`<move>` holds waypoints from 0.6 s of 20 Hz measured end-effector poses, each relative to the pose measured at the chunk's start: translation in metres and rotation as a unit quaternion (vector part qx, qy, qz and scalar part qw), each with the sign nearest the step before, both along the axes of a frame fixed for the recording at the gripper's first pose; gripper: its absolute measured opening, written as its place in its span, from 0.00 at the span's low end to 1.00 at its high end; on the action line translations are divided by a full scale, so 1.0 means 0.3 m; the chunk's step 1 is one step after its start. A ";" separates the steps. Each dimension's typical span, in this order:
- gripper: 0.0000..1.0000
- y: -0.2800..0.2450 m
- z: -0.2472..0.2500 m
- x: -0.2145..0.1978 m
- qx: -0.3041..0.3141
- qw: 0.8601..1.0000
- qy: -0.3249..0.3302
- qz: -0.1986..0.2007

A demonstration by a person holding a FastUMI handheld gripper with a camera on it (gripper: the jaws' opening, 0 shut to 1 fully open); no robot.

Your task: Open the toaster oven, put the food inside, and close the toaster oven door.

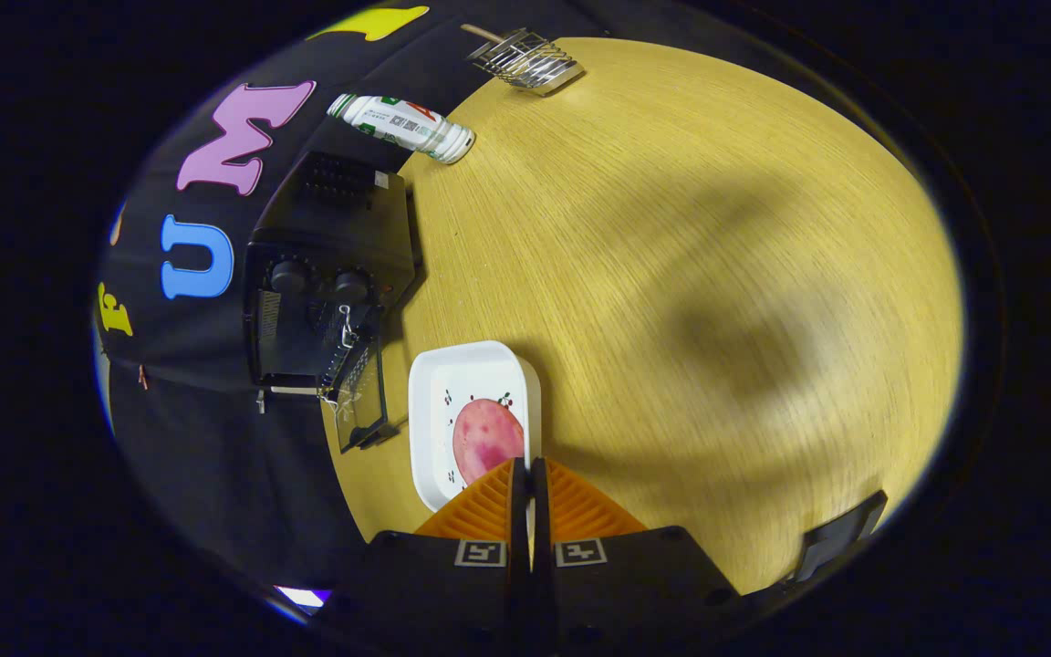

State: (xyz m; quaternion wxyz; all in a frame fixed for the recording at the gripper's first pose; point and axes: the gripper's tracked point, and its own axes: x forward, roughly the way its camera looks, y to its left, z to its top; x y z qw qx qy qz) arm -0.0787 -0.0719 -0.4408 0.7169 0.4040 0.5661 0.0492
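A small black toaster oven (pixel 329 274) with two round knobs stands at the edge of the table against the booth's dark cloth wall; its glass door (pixel 359 392) hangs open and lowered, with a metal handle visible near the hinge side. Just beside the open door rests a white, rounded-square plate (pixel 430 401) bearing small dark printed motifs, and on it lies a round pinkish-red piece of food (pixel 486 438), directly ahead of the fingertips.

The pale yellow wood-grain table (pixel 671 274) carries a broad soft shadow across its middle. Beyond the oven a white plastic bottle (pixel 402 126) with a green-and-red label lies on its side, and farther off stands a wire metal rack (pixel 525 62) holding a wooden stick. A dark flat object (pixel 840 534) at the table's near edge is cut off and cannot be identified. The oven's interior is too dark to make out.

The gripper (pixel 529 470) has its two fingers drawn together with only a thin slit between them, holding nothing; the tips overlap the plate's near rim, though contact cannot be confirmed.
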 end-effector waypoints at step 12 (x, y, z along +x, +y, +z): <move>0.05 0.405 0.250 0.006 0.057 0.991 -0.050 -0.107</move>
